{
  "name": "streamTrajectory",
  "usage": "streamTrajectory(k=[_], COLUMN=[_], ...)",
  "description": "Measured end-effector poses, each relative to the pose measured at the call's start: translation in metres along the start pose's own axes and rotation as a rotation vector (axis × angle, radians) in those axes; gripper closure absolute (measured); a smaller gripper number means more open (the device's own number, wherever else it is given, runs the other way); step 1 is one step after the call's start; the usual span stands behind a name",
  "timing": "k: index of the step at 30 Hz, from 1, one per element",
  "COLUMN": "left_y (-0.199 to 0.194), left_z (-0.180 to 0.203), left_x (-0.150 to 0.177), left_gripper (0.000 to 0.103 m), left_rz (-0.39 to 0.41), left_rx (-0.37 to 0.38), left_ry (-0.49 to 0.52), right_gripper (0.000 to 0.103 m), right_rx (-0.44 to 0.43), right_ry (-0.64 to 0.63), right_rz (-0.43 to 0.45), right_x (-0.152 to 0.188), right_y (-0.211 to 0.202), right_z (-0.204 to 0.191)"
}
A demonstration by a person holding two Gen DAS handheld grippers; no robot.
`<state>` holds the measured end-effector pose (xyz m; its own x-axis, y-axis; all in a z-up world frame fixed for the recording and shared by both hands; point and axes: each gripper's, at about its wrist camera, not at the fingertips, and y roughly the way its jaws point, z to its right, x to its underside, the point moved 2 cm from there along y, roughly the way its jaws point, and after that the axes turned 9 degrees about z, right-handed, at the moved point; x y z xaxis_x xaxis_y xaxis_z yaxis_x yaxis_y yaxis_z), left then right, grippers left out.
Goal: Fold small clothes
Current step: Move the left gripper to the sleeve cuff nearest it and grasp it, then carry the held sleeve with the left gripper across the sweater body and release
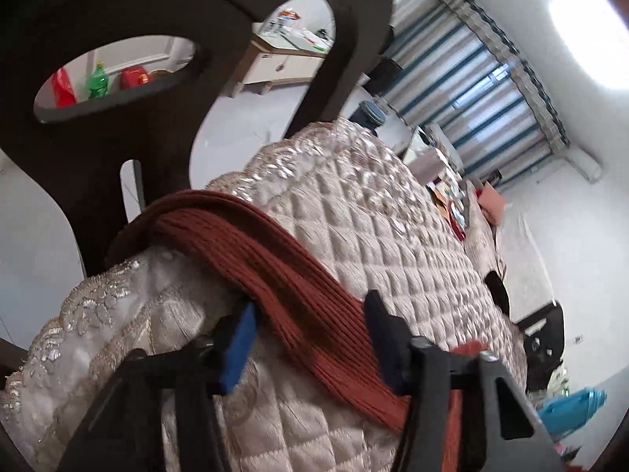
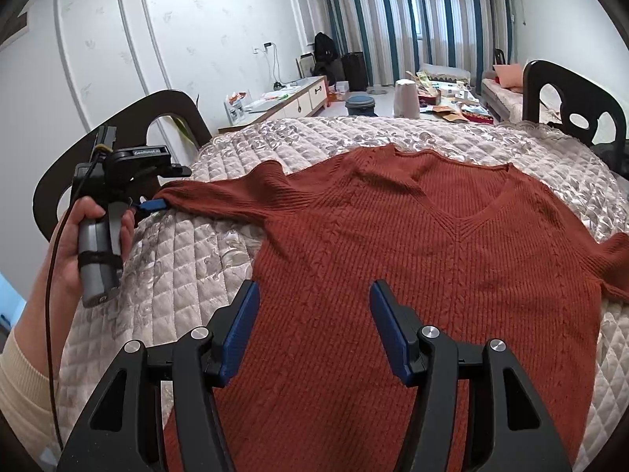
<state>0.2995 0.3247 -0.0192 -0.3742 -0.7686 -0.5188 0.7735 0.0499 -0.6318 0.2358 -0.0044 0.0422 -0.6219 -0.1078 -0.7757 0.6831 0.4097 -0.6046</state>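
A rust-red ribbed V-neck sweater (image 2: 432, 244) lies spread front-up on the quilted cover. Its left sleeve (image 2: 220, 196) reaches to the edge by a dark chair. There a hand holds my left gripper (image 2: 155, 205) at the cuff. In the left wrist view the bunched sleeve (image 1: 283, 275) runs between the blue pads (image 1: 240, 338) of my left gripper (image 1: 310, 326) and touches both, so the jaws grip it. My right gripper (image 2: 314, 322) hovers open over the sweater's lower body, nothing between its fingers.
The beige quilted table cover (image 2: 188, 275) hangs over the edges. Dark wooden chairs stand at the left (image 2: 173, 106) and far right (image 2: 574, 94). A kettle (image 2: 407, 98) and papers clutter the far side. A blue object (image 1: 570, 405) lies low right.
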Motion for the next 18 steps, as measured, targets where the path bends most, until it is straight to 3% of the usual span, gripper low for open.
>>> streamTrajectory(k=[4, 7, 14, 18], left_y=[0.002, -0.005, -0.044, -0.060], left_z=[-0.002, 0.003, 0.061, 0.115], left_x=[0.000, 0.004, 0.013, 0.029], left_gripper=[0.079, 0.091, 0.092, 0.092], left_rz=[0.032, 0.080, 0.250, 0.327], left_rx=[-0.040, -0.062, -0.031, -0.001], left_ry=[-0.015, 0.027, 0.302, 0.519], right_gripper=[0.044, 0.044, 0.044, 0.044], right_rx=[-0.002, 0.004, 0.008, 0.026], right_ry=[0.006, 0.007, 0.035, 0.046], right_rz=[-0.009, -0.005, -0.013, 0.005], right_x=[0.002, 0.002, 0.001, 0.000], right_y=[0.000, -0.002, -0.011, -0.021], right_z=[0.001, 0.002, 0.010, 0.018])
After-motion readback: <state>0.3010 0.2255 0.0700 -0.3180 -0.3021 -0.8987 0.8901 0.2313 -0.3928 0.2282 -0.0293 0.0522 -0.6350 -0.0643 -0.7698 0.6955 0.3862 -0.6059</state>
